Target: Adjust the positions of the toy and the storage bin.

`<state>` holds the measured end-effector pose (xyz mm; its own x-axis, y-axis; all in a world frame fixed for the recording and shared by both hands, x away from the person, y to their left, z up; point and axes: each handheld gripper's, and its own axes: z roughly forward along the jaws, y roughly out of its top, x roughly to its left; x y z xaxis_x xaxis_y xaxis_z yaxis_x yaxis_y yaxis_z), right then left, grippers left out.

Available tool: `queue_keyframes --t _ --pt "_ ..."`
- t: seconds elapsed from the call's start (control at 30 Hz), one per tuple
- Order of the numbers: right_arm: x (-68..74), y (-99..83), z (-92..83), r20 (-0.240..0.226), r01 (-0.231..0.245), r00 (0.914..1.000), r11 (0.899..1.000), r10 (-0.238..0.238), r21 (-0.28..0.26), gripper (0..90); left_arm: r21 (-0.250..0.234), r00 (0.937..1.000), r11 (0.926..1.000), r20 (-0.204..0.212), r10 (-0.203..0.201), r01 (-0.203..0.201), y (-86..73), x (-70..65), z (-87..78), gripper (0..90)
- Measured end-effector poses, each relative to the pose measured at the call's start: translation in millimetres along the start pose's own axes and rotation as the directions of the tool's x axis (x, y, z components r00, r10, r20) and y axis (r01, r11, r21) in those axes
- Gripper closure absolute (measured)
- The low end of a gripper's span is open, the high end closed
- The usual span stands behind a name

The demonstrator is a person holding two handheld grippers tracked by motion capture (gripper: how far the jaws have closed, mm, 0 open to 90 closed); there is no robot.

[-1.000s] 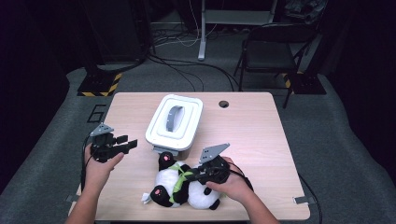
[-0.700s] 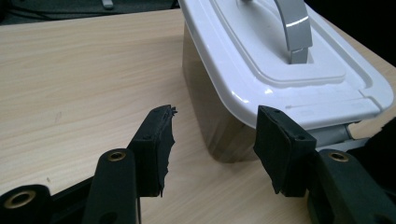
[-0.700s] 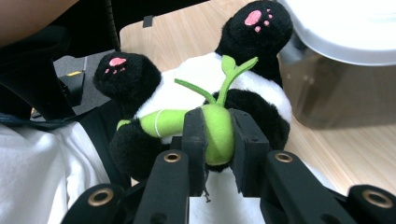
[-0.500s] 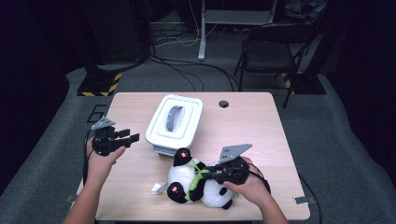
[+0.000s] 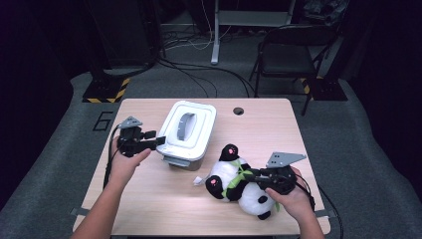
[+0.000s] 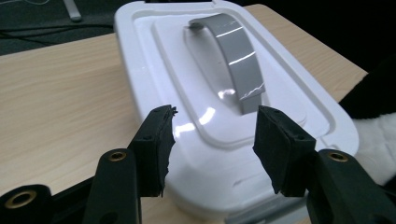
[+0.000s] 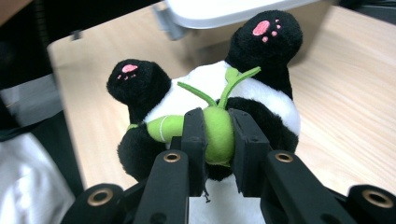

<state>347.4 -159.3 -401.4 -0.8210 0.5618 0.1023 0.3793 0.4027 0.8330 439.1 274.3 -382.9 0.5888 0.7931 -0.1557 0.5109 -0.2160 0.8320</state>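
A black-and-white plush panda [image 5: 234, 181] lies on the table's near right, holding a green bamboo piece [image 7: 215, 128]. My right gripper [image 5: 251, 175] is shut on that green piece [image 5: 240, 177], its jaws pinching it from both sides. A white lidded box [image 5: 187, 131] with a grey handle [image 6: 236, 58] stands at the table's middle. My left gripper [image 5: 160, 141] is open at the box's left near corner. In the left gripper view its jaws stand apart just above the lid's near end [image 6: 219, 149].
The wooden table [image 5: 149, 199] has a round cable hole [image 5: 238, 110] at the back. A white tag [image 5: 199, 179] sticks out left of the panda. A chair [image 5: 293, 50] and floor cables [image 5: 199, 74] lie beyond the table.
The right gripper has dragged the panda by its green piece toward the right, away from the box. The left gripper has moved right, up to the box's corner.
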Motion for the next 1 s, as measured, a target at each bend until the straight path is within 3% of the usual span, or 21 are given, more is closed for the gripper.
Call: queue_keyframes --t 0.17,0.33,0.53,0.67,0.8,0.9,0.93,1.0 --pt "-10.5 -12.7 6.5 0.038 -0.053 0.9979 0.999 0.052 0.013 76.5 0.013 0.9997 0.9996 0.003 0.025 -0.025 11.7 -15.0 21.3 46.9" --pt "-14.0 -16.1 9.0 0.042 -0.069 0.9968 0.998 0.069 -0.001 74.3 0.047 0.9983 0.9979 -0.036 0.045 -0.043 17.3 -26.4 40.6 46.0" --pt "-16.3 -18.2 7.3 0.063 -0.090 0.9939 0.996 0.091 -0.018 71.1 0.051 0.9970 0.9983 -0.070 0.033 -0.029 17.8 -33.4 56.5 46.2" --pt "-17.3 -18.6 5.7 0.069 -0.101 0.9923 0.994 0.103 -0.031 68.3 0.066 0.9950 0.9972 -0.091 0.041 -0.035 16.0 -35.6 63.0 57.2" --pt "-17.4 -18.0 3.4 0.072 -0.104 0.9916 0.993 0.108 -0.052 63.6 0.070 0.9919 0.9962 -0.113 0.059 -0.052 15.5 -38.5 64.8 60.5" --pt "-16.6 -16.7 1.4 0.078 -0.103 0.9910 0.992 0.109 -0.067 58.6 0.080 0.9930 0.9957 -0.104 0.056 -0.047 15.7 -36.4 62.9 61.3" --pt "-16.4 -16.4 0.9 0.080 -0.106 0.9906 0.992 0.111 -0.069 57.6 0.075 0.9946 0.9967 -0.097 0.038 -0.030 15.5 -35.9 62.2 61.5" --pt "-15.4 -15.2 -0.5 0.082 -0.106 0.9903 0.992 0.112 -0.074 55.9 0.092 0.9945 0.9951 -0.094 0.046 -0.037 15.4 -35.7 59.3 61.8"
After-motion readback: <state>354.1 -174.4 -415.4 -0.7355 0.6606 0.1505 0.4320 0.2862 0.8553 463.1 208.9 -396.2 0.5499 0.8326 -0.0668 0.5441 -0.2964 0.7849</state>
